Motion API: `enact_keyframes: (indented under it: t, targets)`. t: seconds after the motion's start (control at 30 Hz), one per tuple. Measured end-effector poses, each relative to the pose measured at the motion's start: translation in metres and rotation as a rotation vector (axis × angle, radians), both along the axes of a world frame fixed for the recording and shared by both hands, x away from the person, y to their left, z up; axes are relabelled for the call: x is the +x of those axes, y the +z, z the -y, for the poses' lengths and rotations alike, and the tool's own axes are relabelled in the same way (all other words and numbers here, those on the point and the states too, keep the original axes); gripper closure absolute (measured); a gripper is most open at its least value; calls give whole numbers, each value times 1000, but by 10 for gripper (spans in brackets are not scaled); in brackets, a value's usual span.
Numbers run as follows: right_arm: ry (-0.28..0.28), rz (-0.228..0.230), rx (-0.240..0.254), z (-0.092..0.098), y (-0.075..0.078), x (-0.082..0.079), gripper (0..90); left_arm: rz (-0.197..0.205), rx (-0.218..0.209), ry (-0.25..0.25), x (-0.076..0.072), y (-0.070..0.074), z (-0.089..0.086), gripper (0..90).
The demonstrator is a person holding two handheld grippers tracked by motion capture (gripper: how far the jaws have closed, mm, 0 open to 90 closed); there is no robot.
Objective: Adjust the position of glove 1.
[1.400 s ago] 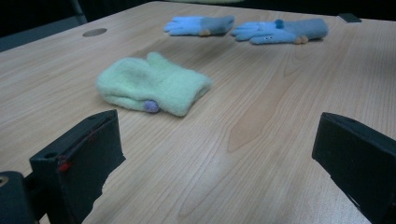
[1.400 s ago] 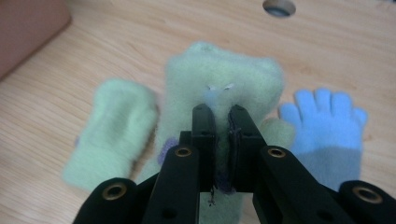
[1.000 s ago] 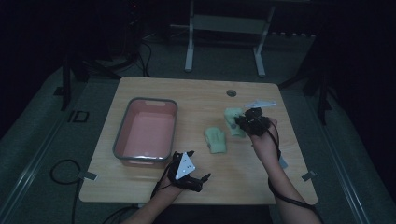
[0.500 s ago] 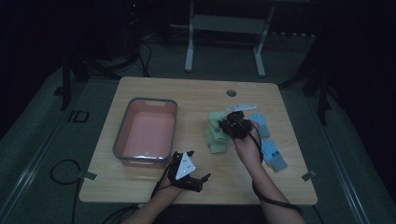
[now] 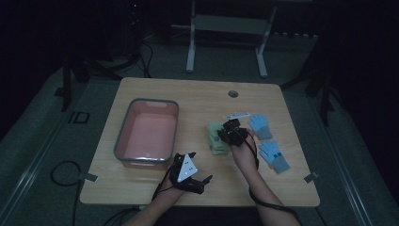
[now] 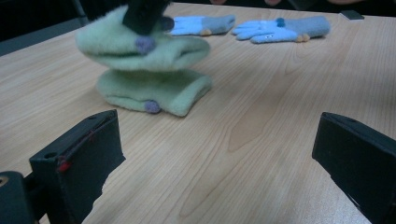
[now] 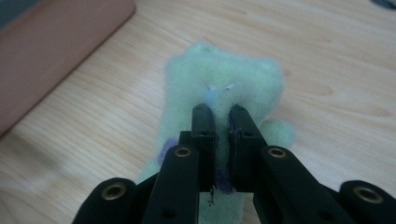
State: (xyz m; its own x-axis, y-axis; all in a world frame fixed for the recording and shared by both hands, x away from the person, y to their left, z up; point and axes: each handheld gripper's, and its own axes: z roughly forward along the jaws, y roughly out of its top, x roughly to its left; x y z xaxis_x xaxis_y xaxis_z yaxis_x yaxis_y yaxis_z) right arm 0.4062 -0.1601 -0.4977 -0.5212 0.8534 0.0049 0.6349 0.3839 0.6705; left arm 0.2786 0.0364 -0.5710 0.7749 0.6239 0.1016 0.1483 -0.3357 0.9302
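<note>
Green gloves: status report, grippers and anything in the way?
Right gripper shut on upper green glove, above lower green glove. Left gripper open, empty. Blue gloves lie beside; nothing in the way.

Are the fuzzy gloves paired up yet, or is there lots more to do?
Done: nothing lies in the pink bin.
In hand: the right gripper pinches one green glove just above the other green glove.
Left: the two blue gloves lie loose. The left gripper waits open.
</note>
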Motion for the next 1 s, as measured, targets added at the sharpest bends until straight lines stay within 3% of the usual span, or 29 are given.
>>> enact_keyframes:
  t: [0.47, 0.57, 0.67, 0.8, 0.9, 0.97, 1.0]
  targets:
    - [-17, -44, -6, 1, -27, 4, 802, 18, 30, 28, -2, 0, 4, 18]
    - [-10, -45, -2, 2, -24, 3, 770, 14, 31, 60, -1, 0, 7, 18]
    - [2, -36, 6, 5, -18, 0, 727, 17, 19, 50, -1, 0, 7, 18]
    - [18, -20, 25, 12, -9, -4, 668, 19, 54, 66, 1, 1, 10, 18]
    - [42, 8, 34, 22, -2, -8, 604, -8, 32, 36, 4, 4, 12, 18]
    - [82, 20, 46, 27, 2, -10, 552, -57, 55, 56, 8, 7, 14, 22]
    - [96, 27, 40, 30, 4, -11, 552, -79, 61, 69, 9, 9, 15, 71]
